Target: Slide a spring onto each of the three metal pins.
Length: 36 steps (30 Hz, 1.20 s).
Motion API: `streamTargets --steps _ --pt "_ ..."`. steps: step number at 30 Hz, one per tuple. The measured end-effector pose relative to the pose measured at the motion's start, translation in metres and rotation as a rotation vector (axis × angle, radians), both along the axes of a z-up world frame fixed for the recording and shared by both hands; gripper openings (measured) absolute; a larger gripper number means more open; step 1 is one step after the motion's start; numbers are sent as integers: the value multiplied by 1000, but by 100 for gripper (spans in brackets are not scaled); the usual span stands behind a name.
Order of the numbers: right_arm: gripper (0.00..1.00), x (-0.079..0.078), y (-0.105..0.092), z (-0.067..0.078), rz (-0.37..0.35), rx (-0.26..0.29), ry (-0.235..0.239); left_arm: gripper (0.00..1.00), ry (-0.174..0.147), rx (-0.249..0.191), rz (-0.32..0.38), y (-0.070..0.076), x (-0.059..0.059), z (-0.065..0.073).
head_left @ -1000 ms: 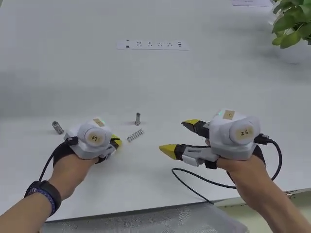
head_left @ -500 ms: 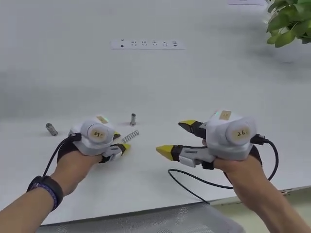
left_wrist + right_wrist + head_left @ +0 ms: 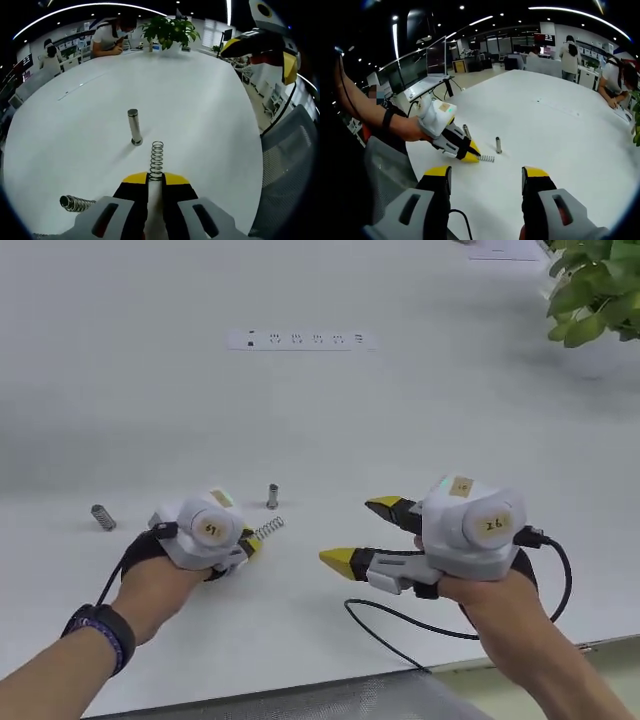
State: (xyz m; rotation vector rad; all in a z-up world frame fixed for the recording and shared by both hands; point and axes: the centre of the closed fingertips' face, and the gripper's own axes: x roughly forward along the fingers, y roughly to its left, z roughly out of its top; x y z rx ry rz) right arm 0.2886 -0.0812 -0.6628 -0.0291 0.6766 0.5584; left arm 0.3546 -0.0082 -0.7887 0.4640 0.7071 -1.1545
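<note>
Desk: white, wide, mostly bare.

Left gripper: clenched on the near end of a spring. In the left gripper view the yellow-tipped jaws are seen pressed together at, and the spring juts straight forward from between them. Its free end is not held. Whether the spring touches the desk cannot be told.

Metal pin: stood upright on the desk, just beyond the spring's free end. In the left gripper view the pin is seen slightly left of the spring's line, near it but apart from it. No spring is seen on this pin.

Second spring: laid on its side on the desk, well apart to the left of the left gripper. It is seen at the lower left of the left gripper view. Whether a pin sits inside it cannot be told.

Right gripper: released, jaws spread wide, nothing between them. It is held low over the desk to the right of the pin and aimed toward the left gripper. In the right gripper view the left gripper, the held spring and the upright pin are seen between its spread jaws.

A power strip is seen at the far side of the desk, and a potted plant at the far right.
</note>
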Motion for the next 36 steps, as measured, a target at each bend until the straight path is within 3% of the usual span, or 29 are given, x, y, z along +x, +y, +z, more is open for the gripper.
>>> streamTargets --steps 6,18,36 --pt "55 -1 4 -1 8 3 3 2 20 -5 17 12 -10 2" --pt "55 -9 8 -9 9 24 27 2 21 -33 34 32 -32 20" --pt "53 -11 23 -5 41 43 21 2 -11 -67 63 56 -39 48"
